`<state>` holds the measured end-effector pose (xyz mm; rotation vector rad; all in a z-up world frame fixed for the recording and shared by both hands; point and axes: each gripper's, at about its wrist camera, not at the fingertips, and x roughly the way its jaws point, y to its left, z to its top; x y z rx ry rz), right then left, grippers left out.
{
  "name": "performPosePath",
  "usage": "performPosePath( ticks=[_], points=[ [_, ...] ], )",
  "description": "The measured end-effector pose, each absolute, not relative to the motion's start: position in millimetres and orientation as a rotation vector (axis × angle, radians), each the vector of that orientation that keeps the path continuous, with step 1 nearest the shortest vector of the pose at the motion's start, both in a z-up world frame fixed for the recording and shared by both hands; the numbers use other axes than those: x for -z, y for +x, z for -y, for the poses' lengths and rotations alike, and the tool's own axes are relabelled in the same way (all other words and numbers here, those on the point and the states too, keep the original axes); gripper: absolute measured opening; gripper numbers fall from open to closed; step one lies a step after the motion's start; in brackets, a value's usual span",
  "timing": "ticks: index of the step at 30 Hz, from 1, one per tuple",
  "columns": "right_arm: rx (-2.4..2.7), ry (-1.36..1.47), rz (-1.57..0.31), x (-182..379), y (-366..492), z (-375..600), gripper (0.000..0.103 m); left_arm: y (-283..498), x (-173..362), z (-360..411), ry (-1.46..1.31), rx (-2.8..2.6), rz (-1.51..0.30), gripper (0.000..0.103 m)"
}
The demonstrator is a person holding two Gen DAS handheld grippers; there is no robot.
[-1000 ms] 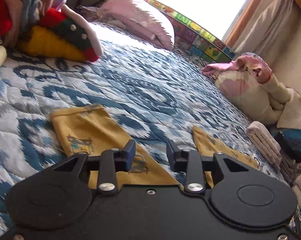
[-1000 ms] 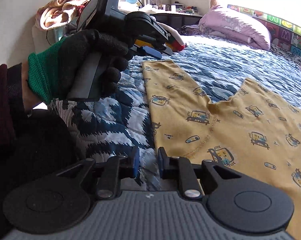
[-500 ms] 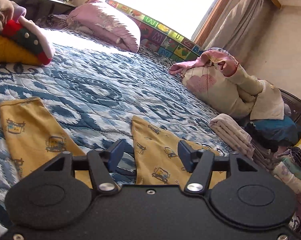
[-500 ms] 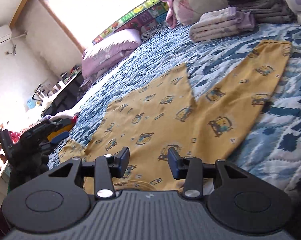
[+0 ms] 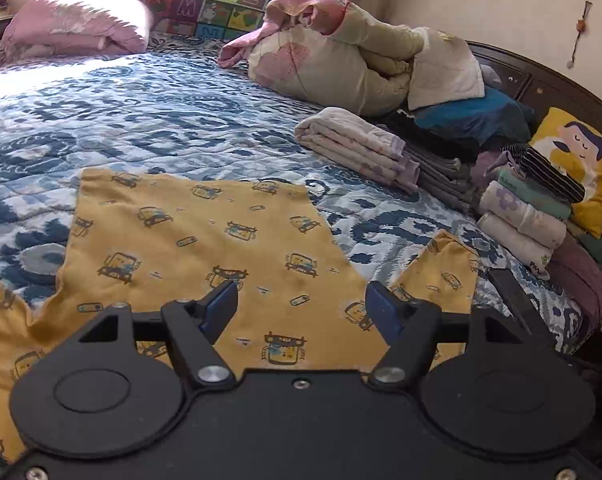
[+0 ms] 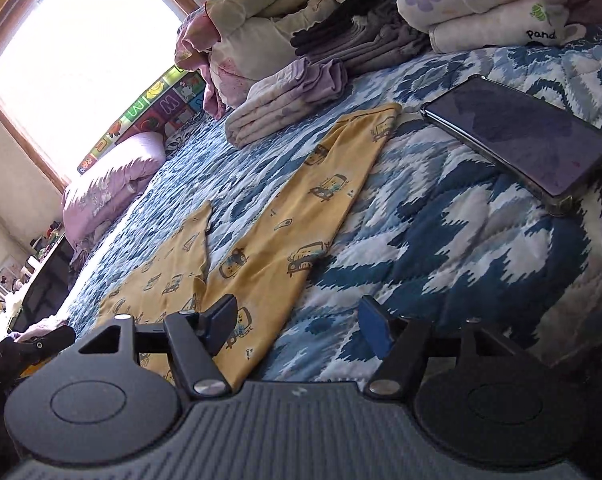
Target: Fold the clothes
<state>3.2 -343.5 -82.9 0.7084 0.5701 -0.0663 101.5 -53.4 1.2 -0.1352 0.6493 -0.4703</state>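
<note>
A yellow long-sleeved shirt (image 5: 205,240) with small car prints lies spread flat on the blue and white quilt (image 5: 141,112). My left gripper (image 5: 303,306) is open and empty, low over the shirt's body near its right sleeve (image 5: 445,268). My right gripper (image 6: 299,322) is open and empty, over the quilt beside the near part of that sleeve (image 6: 301,216); its left finger is over the cloth.
A dark phone (image 6: 521,140) lies on the quilt right of the sleeve. Folded clothes (image 5: 361,144) and stacked piles (image 5: 521,216) stand at the right edge with a bundled duvet (image 5: 353,60). A pink pillow (image 5: 77,24) lies far left.
Both grippers swung to the right across the shirt and opened wider. The left view went from the left sleeve to the body and right sleeve. The right gripper now faces the right sleeve and phone.
</note>
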Motion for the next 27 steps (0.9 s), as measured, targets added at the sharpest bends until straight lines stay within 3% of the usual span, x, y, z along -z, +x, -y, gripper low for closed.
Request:
performPosePath(
  ticks=[11,16,23,27],
  points=[
    [0.061,0.694,-0.527,92.4,-3.3,328.9,0.061,154.8,-23.4,269.2,0.384,0.697,-0.733,0.068],
    [0.048,0.787,-0.507,99.4,-6.4,338.7,0.061,166.2,-3.6,343.7,0.520,0.754,-0.775,0.056],
    [0.031,0.763,-0.505,100.1,-5.1,337.5,0.062,167.9,21.9,408.3,0.682,0.765,-0.789,0.049],
    [0.029,0.792,-0.498,101.0,-3.7,340.8,0.063,174.2,37.2,427.2,0.730,0.733,-0.816,0.034]
  ],
)
